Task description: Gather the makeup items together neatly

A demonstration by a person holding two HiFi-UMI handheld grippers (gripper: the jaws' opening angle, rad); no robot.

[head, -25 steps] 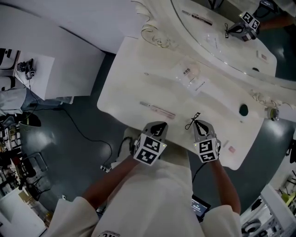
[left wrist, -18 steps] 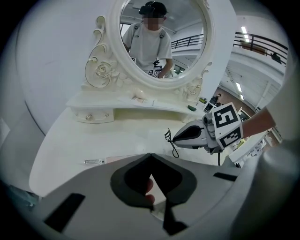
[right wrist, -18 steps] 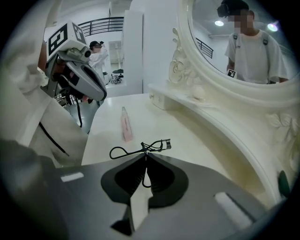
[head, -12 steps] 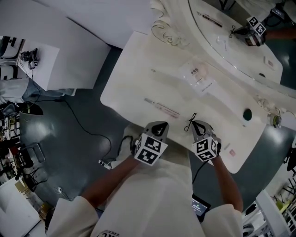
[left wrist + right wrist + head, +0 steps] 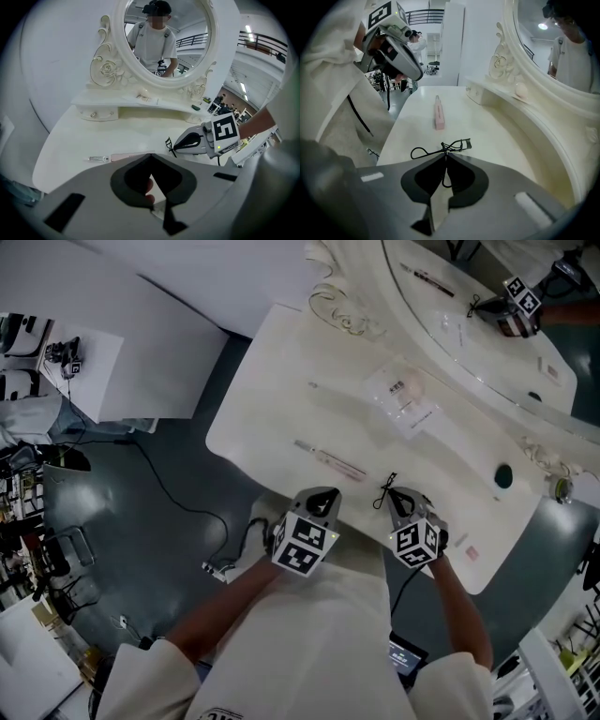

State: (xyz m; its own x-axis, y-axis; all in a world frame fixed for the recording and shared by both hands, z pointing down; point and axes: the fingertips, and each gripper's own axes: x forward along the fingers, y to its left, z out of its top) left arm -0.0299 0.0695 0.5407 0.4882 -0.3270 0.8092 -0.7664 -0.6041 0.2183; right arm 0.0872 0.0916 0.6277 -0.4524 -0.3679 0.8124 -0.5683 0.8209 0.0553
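My right gripper (image 5: 397,495) is shut on a black eyelash curler (image 5: 457,146), pinched at its handle loops over the front edge of the white vanity table (image 5: 281,362). The curler's head sticks out beyond the jaw tips (image 5: 387,486) and also shows in the left gripper view (image 5: 170,145). My left gripper (image 5: 323,495) hangs beside it to the left, jaws together with nothing between them (image 5: 151,155). A pink tube (image 5: 328,461) lies flat on the table just beyond both grippers (image 5: 438,112). A clear packet of small items (image 5: 403,399) lies farther back.
An oval mirror (image 5: 166,42) in an ornate white frame rises behind a raised shelf (image 5: 140,101). A dark round thing (image 5: 503,475) and a small pink tag (image 5: 469,551) sit at the table's right end. Cables cross the grey floor (image 5: 178,512) on the left.
My right gripper has rolled a little and sunk slightly with the curler in it. The left gripper has stayed put. The head view has shifted a bit.
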